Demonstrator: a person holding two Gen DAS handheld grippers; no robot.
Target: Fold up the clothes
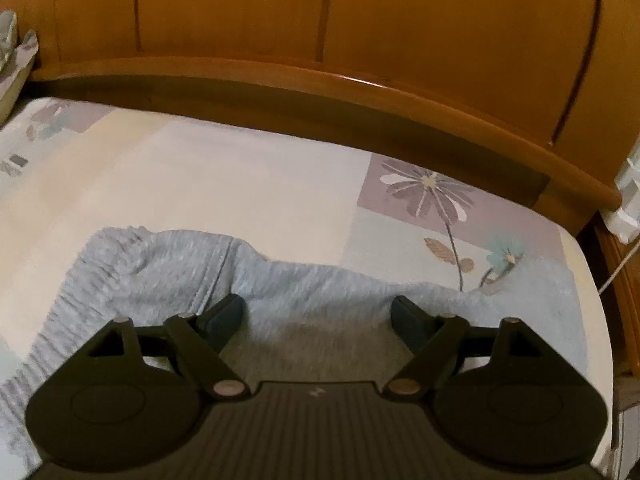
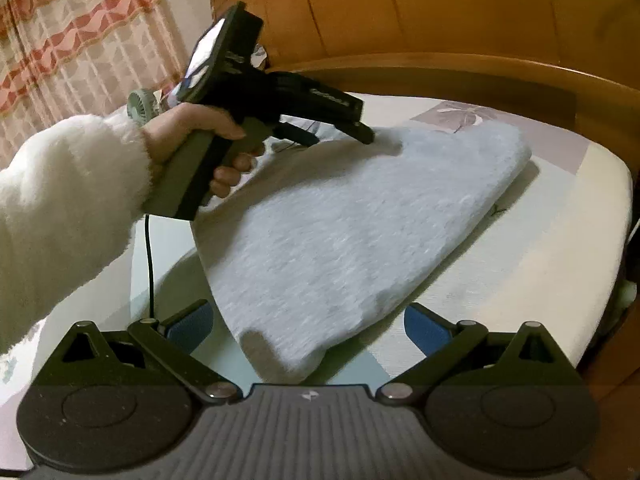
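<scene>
A light grey knit garment (image 2: pixel 340 232) lies folded on the bed, its near corner reaching between the fingers of my right gripper (image 2: pixel 308 324). That gripper is open, blue pads (image 2: pixel 428 326) wide apart, nothing clamped. In the right wrist view a hand in a fluffy white sleeve (image 2: pixel 68 200) holds my left gripper (image 2: pixel 366 136), whose tips rest at the garment's far left edge. In the left wrist view the left gripper (image 1: pixel 316 316) is open over the grey garment (image 1: pixel 160 264), whose ribbed hem runs down the left side.
A floral bedsheet (image 1: pixel 424 196) covers the mattress, which ends at a curved wooden headboard (image 1: pixel 320 20). A pillow (image 1: pixel 16 60) sits at the far left. A patterned curtain (image 2: pixel 72 28) and a small fan (image 2: pixel 142 106) stand behind the hand. A white device (image 1: pixel 628 192) with a cord hangs at the bed's right edge.
</scene>
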